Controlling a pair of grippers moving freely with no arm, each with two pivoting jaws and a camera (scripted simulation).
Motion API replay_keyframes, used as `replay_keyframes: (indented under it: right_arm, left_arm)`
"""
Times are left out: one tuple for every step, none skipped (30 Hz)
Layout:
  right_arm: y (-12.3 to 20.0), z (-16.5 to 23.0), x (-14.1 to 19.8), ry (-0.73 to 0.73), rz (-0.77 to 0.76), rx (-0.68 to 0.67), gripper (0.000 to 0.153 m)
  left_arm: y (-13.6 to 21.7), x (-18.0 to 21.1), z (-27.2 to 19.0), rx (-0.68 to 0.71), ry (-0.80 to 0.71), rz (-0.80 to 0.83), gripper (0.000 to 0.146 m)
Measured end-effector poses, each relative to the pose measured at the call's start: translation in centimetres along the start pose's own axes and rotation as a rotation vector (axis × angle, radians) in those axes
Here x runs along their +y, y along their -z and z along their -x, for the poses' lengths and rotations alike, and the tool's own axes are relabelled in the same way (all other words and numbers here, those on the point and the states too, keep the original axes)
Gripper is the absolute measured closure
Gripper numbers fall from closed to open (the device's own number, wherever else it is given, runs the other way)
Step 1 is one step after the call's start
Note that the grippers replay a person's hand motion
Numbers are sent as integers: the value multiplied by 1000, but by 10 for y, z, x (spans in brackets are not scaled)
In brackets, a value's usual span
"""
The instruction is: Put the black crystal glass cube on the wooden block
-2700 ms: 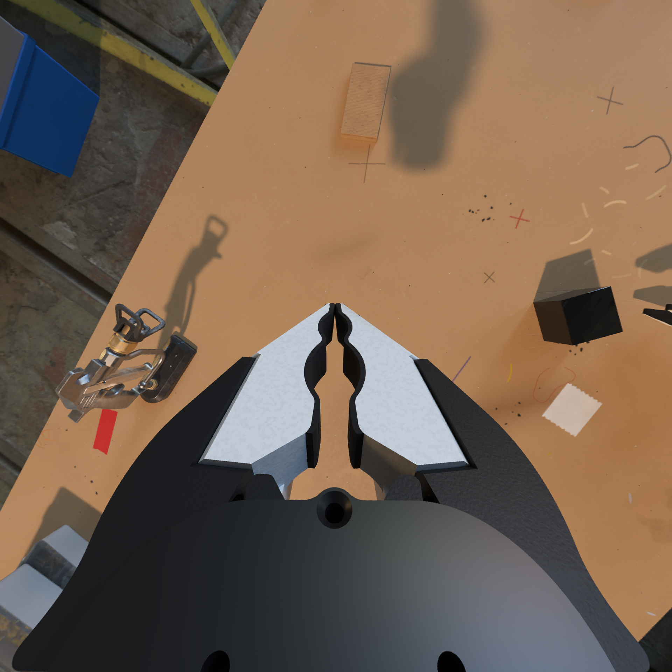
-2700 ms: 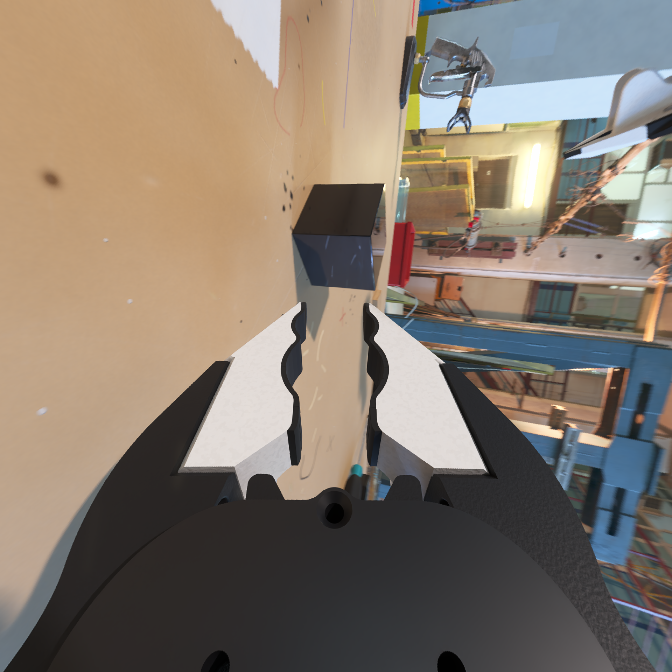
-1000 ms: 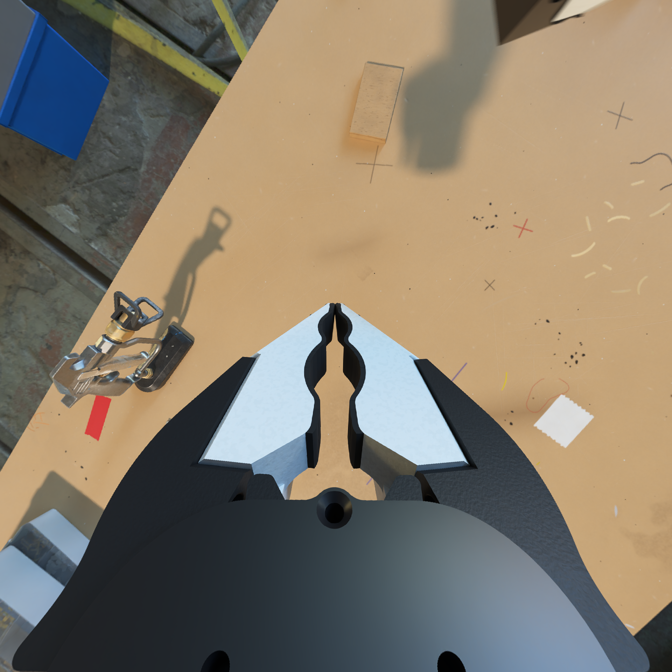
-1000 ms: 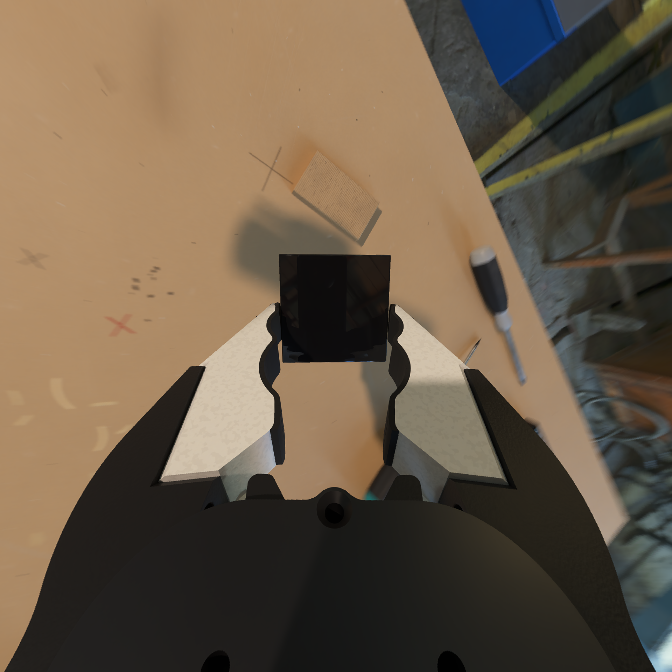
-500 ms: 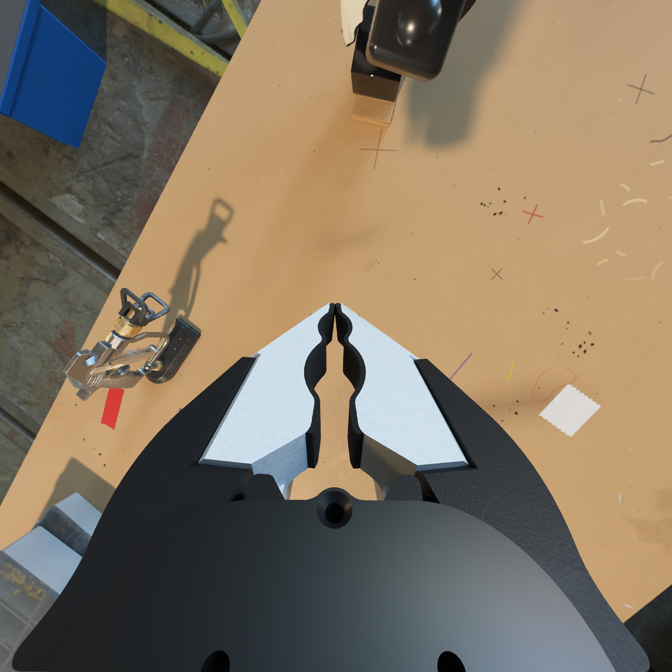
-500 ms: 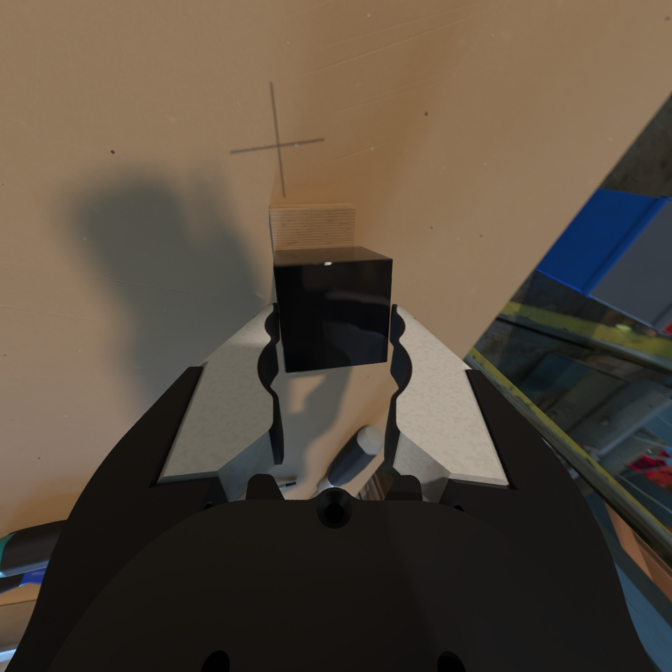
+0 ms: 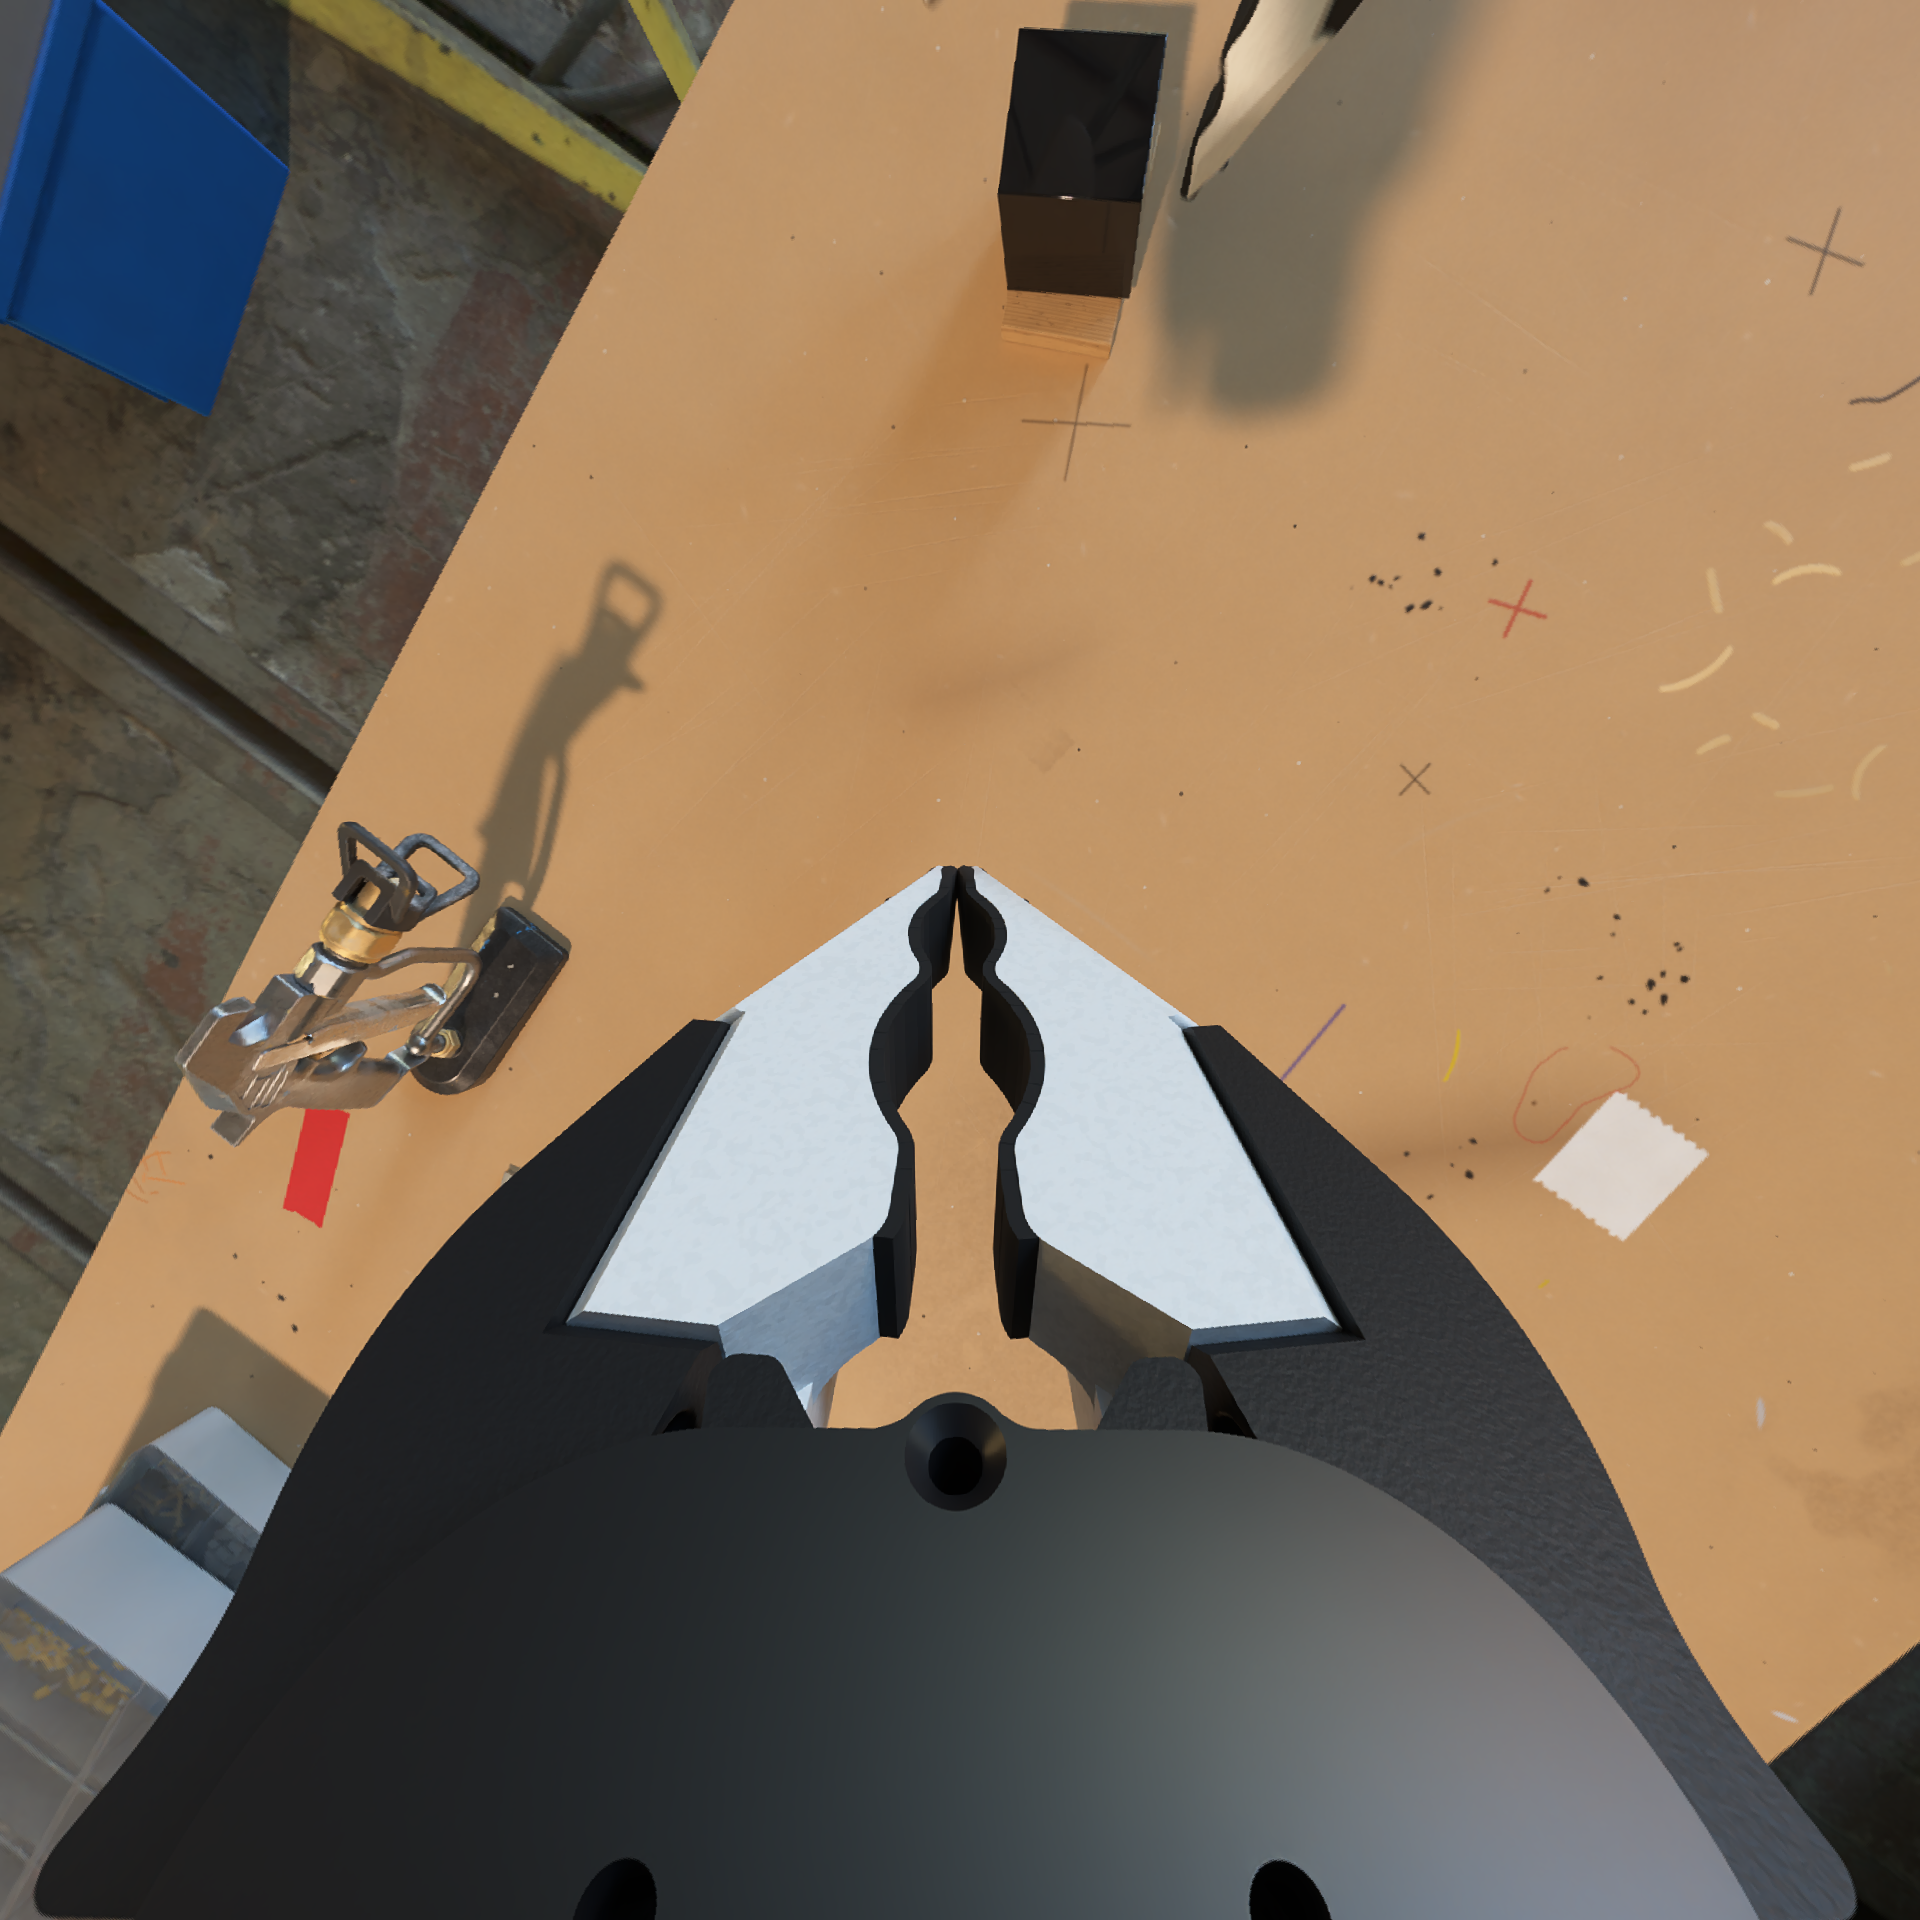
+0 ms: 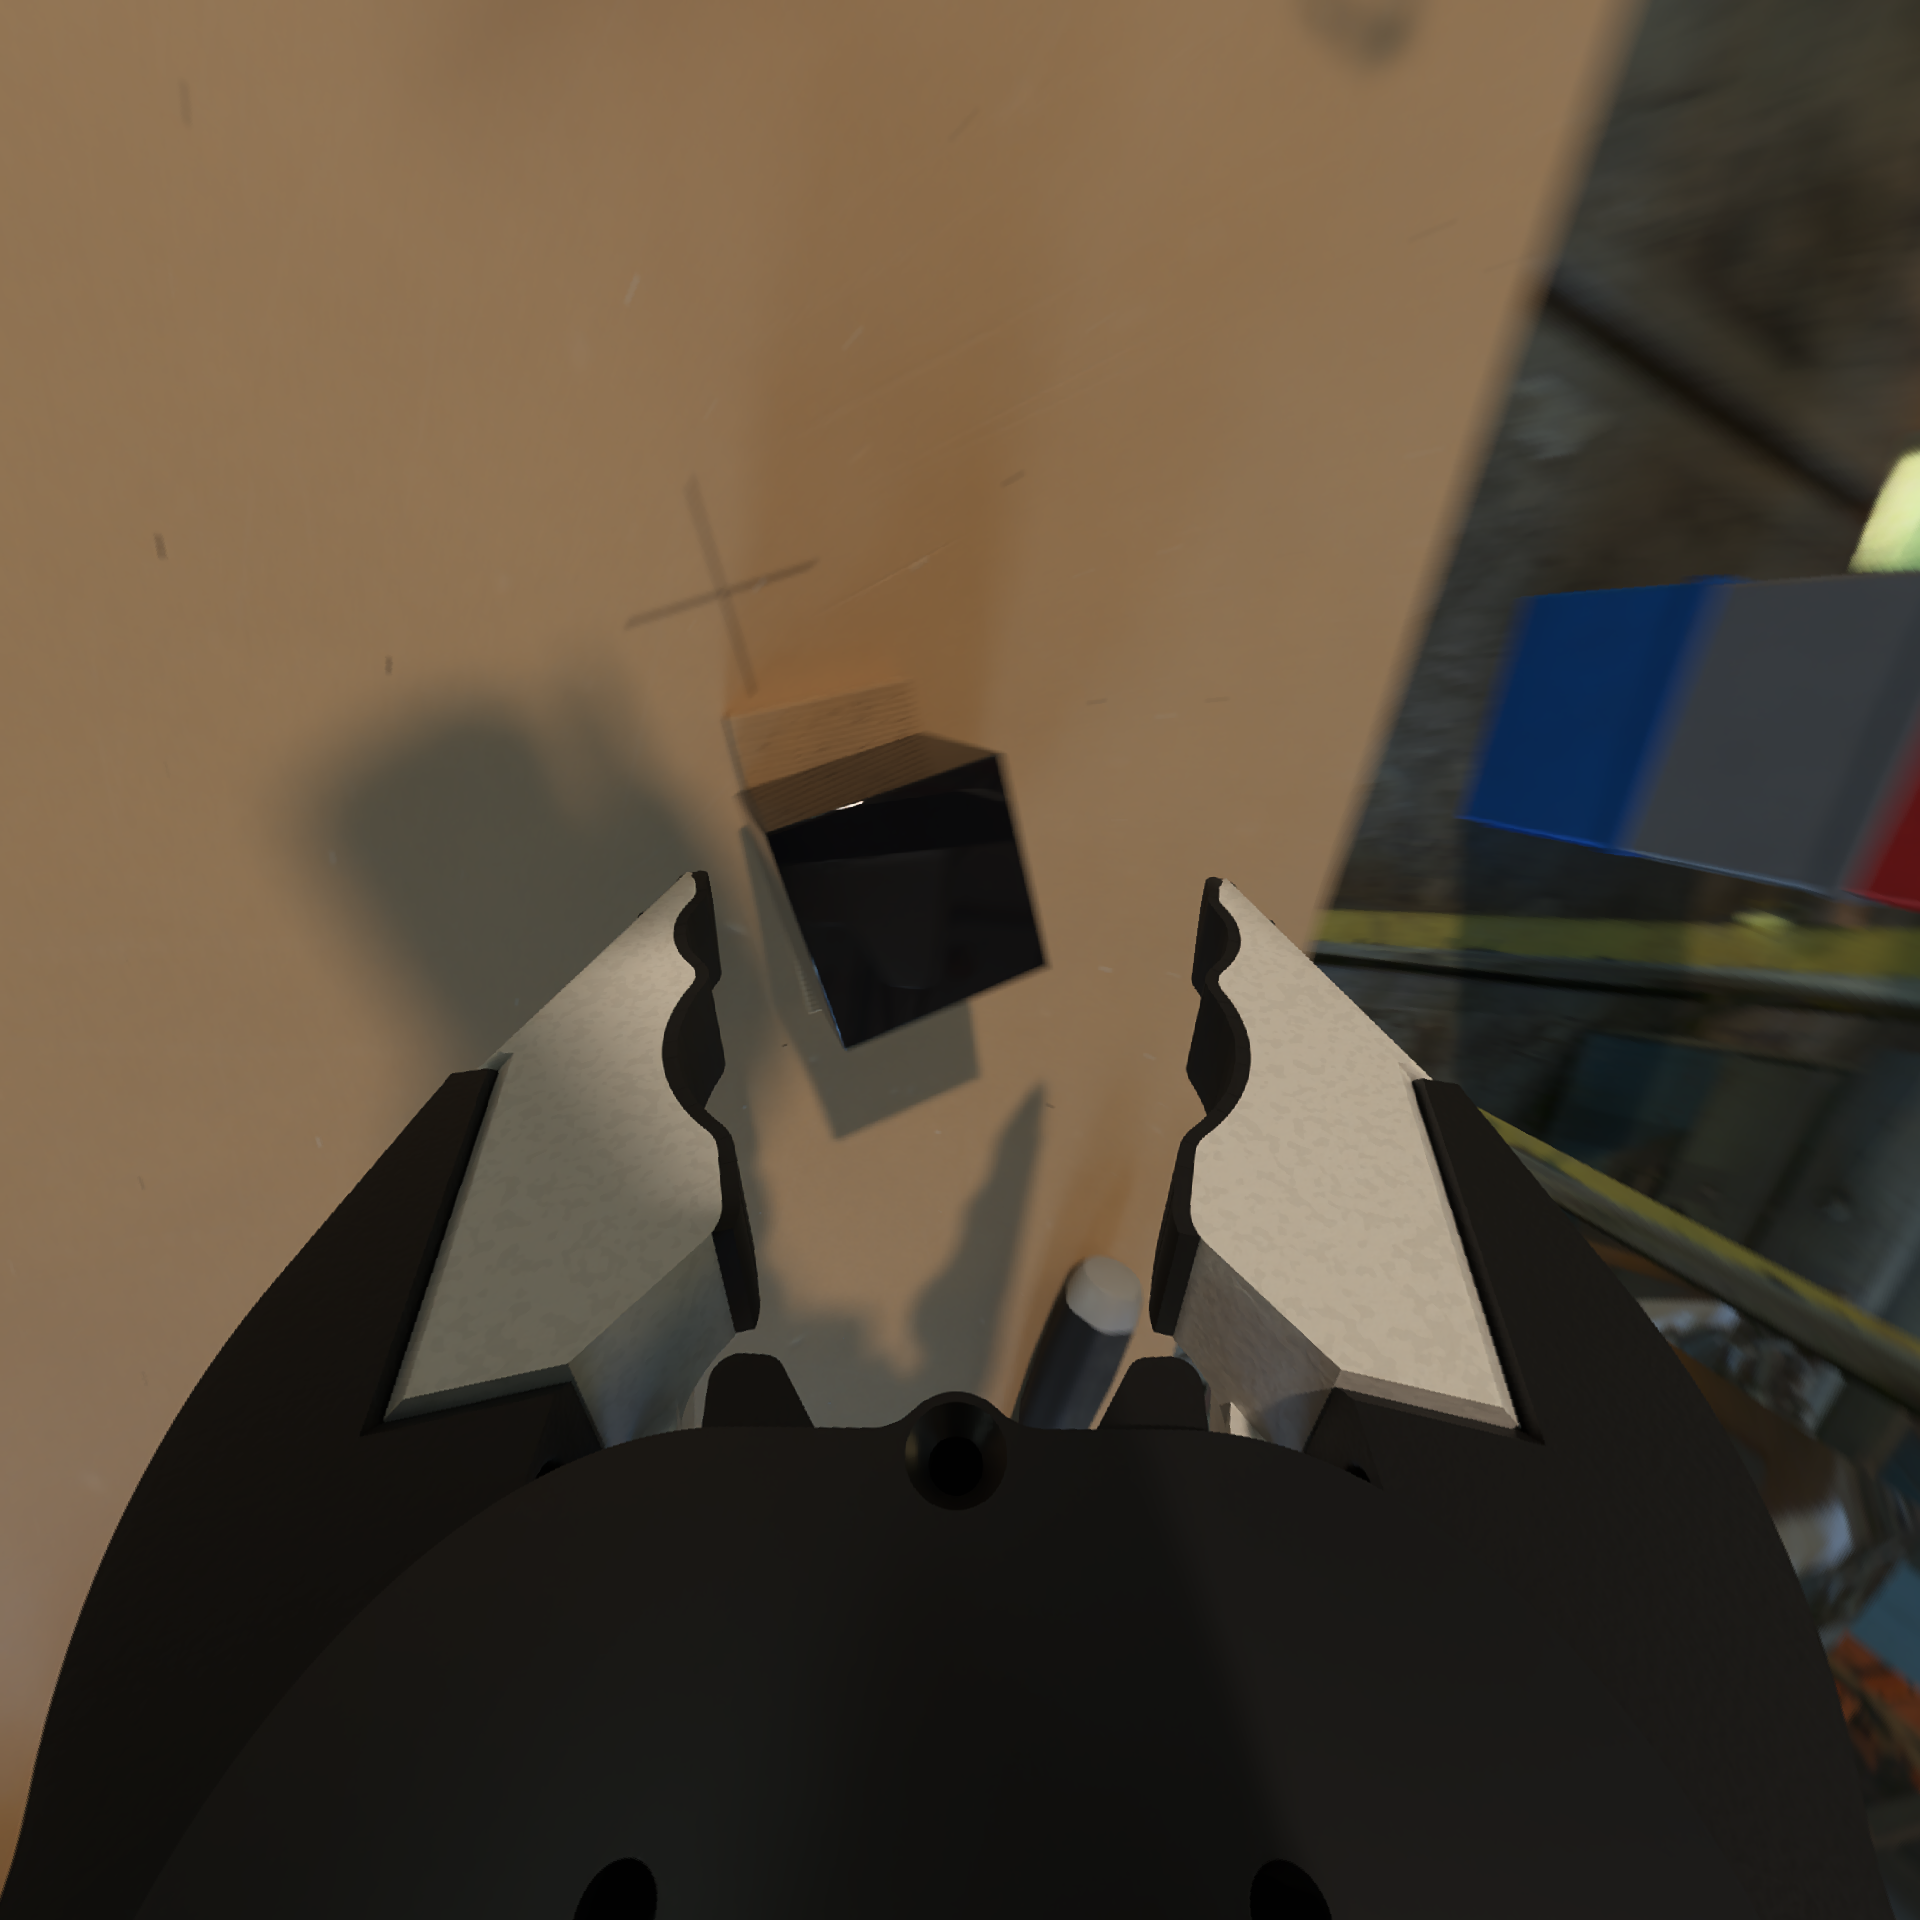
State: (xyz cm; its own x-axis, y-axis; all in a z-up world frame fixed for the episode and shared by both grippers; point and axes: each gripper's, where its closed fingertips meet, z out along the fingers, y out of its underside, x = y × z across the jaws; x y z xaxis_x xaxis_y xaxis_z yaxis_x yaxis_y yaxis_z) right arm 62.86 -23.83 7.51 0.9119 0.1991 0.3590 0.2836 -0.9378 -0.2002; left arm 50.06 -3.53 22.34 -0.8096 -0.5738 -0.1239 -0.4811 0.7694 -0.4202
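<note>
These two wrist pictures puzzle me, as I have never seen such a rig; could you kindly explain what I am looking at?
Each picture comes from a camera mounted on a two-finger gripper, looking forward along its fingers, so the black body and pale fingers in the foreground belong to that view's own gripper.

In the left wrist view, the left gripper is shut and holds nothing. It looks down on an orange-brown workbench marked with small crosses. Near the bench's edge lies a metal spray gun beside a red strip of tape, and a white scrap lies on the other side.

In the right wrist view, the right gripper is open and empty. Just ahead of it, the black glass cube sits on the wooden block, clear of both fingers. The same stack shows at the top of the left view.
</note>
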Motion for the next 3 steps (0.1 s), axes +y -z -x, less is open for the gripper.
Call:
replay_keyframes:
  right_arm:
    - [19, -8, -7, -42, -48, 88, 60]
    - [43, -16, -14, -98, -108, 191, 60]
    - [65, -21, -22, -176, -195, 290, 60]
  left_arm:
    - [0, 0, 0, -2, 0, -1, 146]
    - [0, 0, 0, -4, 1, -3, 146]
    - [0, 0, 0, -5, 4, -5, 146]
